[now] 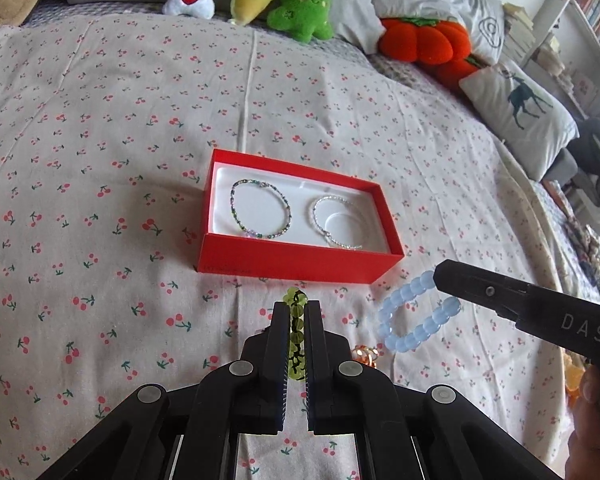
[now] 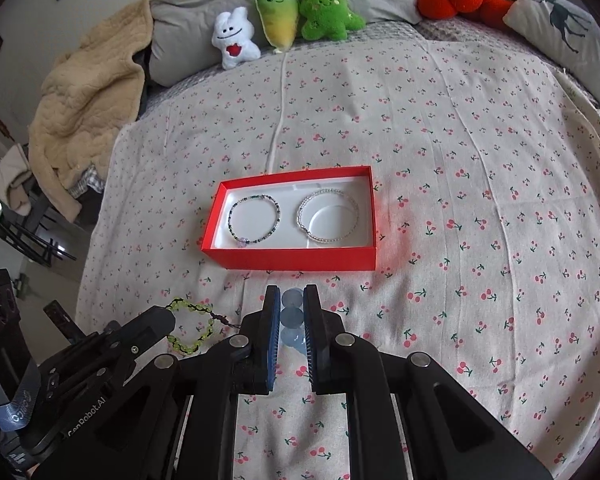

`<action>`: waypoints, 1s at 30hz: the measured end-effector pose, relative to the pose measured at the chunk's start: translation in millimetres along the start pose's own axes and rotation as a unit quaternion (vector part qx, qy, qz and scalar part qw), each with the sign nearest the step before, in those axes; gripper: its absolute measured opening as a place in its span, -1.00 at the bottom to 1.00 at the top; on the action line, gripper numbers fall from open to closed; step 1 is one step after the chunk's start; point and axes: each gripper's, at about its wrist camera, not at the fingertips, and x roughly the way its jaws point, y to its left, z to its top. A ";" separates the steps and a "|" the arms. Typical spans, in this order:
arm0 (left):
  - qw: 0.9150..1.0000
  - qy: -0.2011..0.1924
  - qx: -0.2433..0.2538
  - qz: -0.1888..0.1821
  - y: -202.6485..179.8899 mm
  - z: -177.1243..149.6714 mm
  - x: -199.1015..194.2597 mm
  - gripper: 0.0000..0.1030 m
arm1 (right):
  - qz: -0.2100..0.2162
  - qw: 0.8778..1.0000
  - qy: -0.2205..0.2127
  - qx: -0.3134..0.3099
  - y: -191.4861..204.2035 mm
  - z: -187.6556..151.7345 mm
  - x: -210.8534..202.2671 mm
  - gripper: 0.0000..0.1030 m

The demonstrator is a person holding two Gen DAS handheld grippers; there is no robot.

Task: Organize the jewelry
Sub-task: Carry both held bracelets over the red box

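Note:
A red box (image 1: 292, 262) (image 2: 292, 259) with a white liner lies on the cherry-print bedspread. It holds a dark beaded bracelet (image 1: 260, 213) (image 2: 254, 219) on the left and a pearly bracelet (image 1: 336, 222) (image 2: 327, 220) on the right. My left gripper (image 1: 296, 310) (image 2: 168, 314) is shut on a green beaded bracelet (image 1: 297, 334) (image 2: 190, 330), just in front of the box. My right gripper (image 2: 292, 296) (image 1: 440, 280) is shut on a pale blue bead bracelet (image 1: 414, 314) (image 2: 292, 320), to the right of the left one.
Plush toys (image 2: 280, 20), an orange pumpkin cushion (image 1: 424, 44) and pillows (image 1: 520, 112) line the bed's far side. A beige blanket (image 2: 88, 112) hangs at the left edge. A small copper-coloured piece (image 1: 364, 354) lies by the left gripper. An orange item (image 1: 576, 376) lies at right.

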 end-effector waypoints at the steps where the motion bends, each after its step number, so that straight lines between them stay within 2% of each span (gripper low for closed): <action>1: 1.000 0.000 0.005 0.002 -0.7 1.3 -0.7 -0.97 | 0.002 1.000 -0.002 0.001 0.1 1.2 -1.5 -0.76; 5: 1.000 -0.002 0.013 0.005 0.7 6.6 -1.0 -0.97 | 0.010 1.000 -0.008 0.005 0.2 6.3 -5.8 -0.76; 14: 1.000 -0.004 -0.014 -0.019 4.0 26.4 10.4 -0.97 | 0.020 0.999 -0.028 0.022 -1.1 21.8 -11.1 -0.76; 22: 0.997 -0.027 -0.036 -0.068 -7.0 51.0 23.9 -0.97 | 0.029 0.997 -0.050 0.042 -5.6 39.2 -8.9 -0.76; 30: 0.991 -0.058 -0.044 -0.112 -9.2 74.3 36.7 -0.97 | 0.016 0.996 -0.079 0.050 -11.6 63.5 -4.4 -0.76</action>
